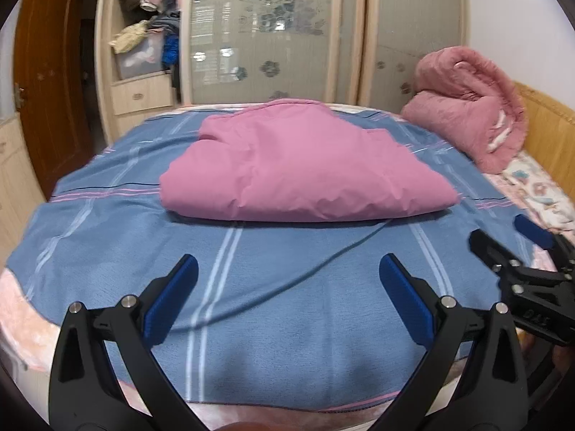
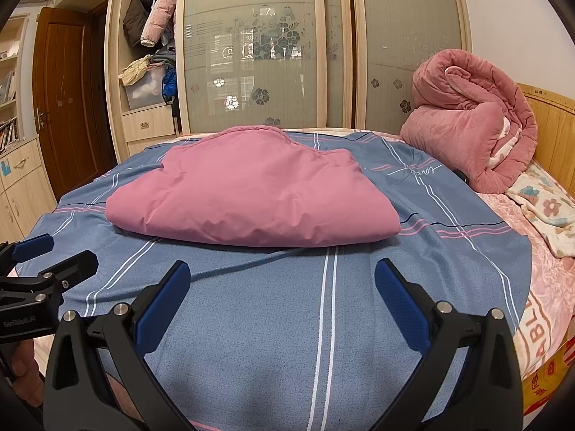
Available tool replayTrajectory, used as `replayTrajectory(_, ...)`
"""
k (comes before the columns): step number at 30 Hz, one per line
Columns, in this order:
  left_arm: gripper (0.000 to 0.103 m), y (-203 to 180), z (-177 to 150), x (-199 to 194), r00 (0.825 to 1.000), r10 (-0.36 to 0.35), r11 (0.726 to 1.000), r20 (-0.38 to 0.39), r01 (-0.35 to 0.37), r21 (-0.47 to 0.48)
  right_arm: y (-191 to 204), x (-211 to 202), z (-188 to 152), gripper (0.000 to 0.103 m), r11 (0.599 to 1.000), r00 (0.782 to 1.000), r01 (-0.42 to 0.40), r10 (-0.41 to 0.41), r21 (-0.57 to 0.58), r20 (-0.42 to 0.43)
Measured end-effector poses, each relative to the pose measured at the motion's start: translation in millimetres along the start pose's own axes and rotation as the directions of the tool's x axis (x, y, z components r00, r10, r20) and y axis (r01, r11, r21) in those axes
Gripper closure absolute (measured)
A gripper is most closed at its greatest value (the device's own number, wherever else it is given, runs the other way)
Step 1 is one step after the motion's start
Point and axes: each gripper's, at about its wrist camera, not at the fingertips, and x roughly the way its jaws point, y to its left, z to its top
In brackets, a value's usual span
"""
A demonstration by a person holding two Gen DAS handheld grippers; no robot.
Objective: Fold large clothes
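Left wrist view: one pink garment [image 1: 302, 165], folded into a bundle, lies mid-bed on one blue striped sheet [image 1: 287, 287]. One rolled pink quilt [image 1: 470, 107] sits by the headboard. One dark cord [image 1: 305, 276] runs under the garment. Two tools: left tool [image 1: 287, 287] and right tool [image 2: 282, 294], each wide apart, holding nothing, above the sheet.

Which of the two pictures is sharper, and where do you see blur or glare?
The right wrist view is sharper: the wardrobe doors show crisp flower patterns and reflected window light. The left wrist view is softly blurred, most on the wardrobe and pink garment. Both bend straight lines, as fisheye views do.
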Motion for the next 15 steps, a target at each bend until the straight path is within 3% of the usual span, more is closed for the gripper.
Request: replayTrajectory(15,0.002,2.7,0.8,2.0,1.0,-0.014,1.0,-0.021,0.014,-0.002,-0.2,0.9,-0.2,0.001,1.0,1.0,-0.003,0.003,-0.002,-0.003)
